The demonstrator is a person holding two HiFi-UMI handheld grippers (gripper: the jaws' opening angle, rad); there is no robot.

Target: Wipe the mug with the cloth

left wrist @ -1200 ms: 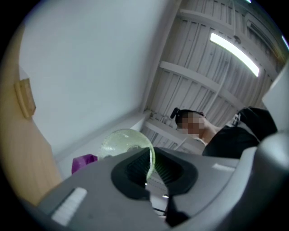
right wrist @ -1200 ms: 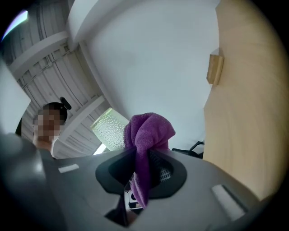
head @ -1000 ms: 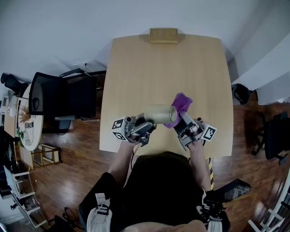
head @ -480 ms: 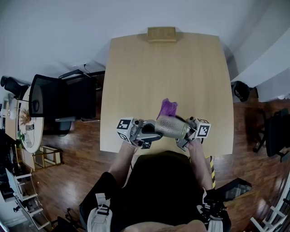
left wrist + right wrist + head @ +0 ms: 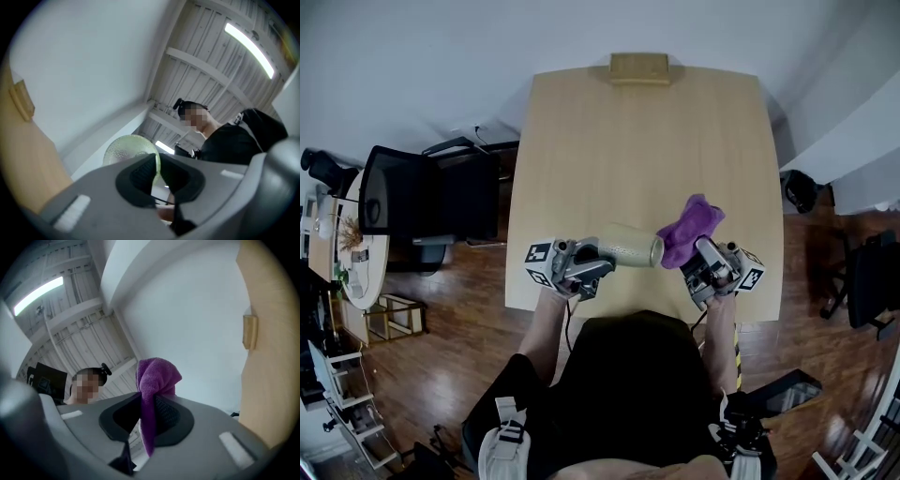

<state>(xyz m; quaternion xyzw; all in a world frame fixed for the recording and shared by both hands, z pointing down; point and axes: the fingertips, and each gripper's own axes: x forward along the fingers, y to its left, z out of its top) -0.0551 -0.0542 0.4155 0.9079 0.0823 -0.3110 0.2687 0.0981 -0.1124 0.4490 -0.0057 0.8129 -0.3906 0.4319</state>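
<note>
**Glass mug held sideways, cloth at its end**

The pale wooden table fills the middle of the room, with a black office chair off its left side and a small wooden block at the far edge. The person stands at the near edge with both tools raised above the tabletop.

The mug is a pale green, pebbled glass one, lying on its side in the air over the table's near edge. No handle shows. The purple cloth bunches up just beside its right end. I cannot tell whether the two touch.

The left gripper has its jaws drawn narrow, pinching the thin glass wall at the mug's left end. The right gripper is clamped on a fold of the cloth, the rest flopping loose above the pads.

The glass looks stiff, smooth and breakable. A pinch on one thin wall probably lets it swivel, so firm rubbing seems risky. The cloth is soft and limp. Taking it nearer the bunched part would likely give a steadier wiping pad.
</note>
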